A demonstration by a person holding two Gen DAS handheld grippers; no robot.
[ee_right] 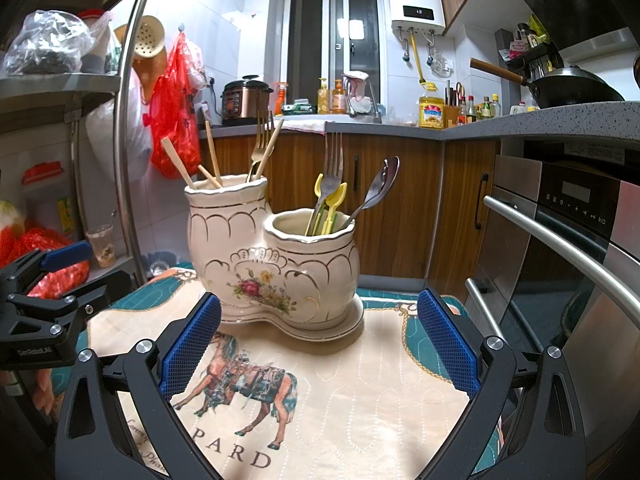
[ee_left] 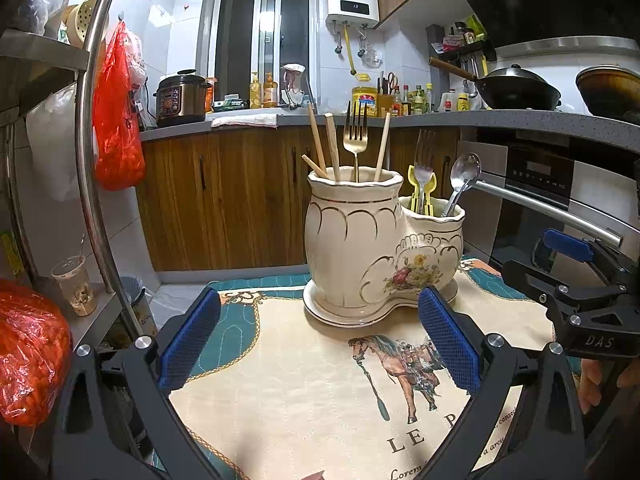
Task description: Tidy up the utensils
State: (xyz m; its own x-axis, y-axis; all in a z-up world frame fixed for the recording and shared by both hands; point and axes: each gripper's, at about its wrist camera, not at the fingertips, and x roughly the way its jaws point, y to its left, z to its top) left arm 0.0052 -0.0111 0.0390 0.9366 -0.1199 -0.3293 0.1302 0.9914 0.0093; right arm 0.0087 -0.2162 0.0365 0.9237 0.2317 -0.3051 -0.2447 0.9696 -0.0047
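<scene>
Both tools, left point(ee_left: 320, 336) and right point(ee_right: 318, 338), hang released, empty, facing the holder point(ee_left: 360, 236) at 12 o'clock; utensils look sorted.

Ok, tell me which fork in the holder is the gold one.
The gold fork stands in the taller compartment among the wooden chopsticks. The silver fork sits in the shorter compartment with the yellow utensil and spoon.

A quilted cream cloth point(ee_right: 360, 392) with a teal border covers the counter, printed with a saddled horse point(ee_right: 248, 388) and large letters. Toward its far edge stands a cream ceramic utensil holder point(ee_right: 276, 264), two joined pots on a matching saucer, resting directly on the cloth.
</scene>
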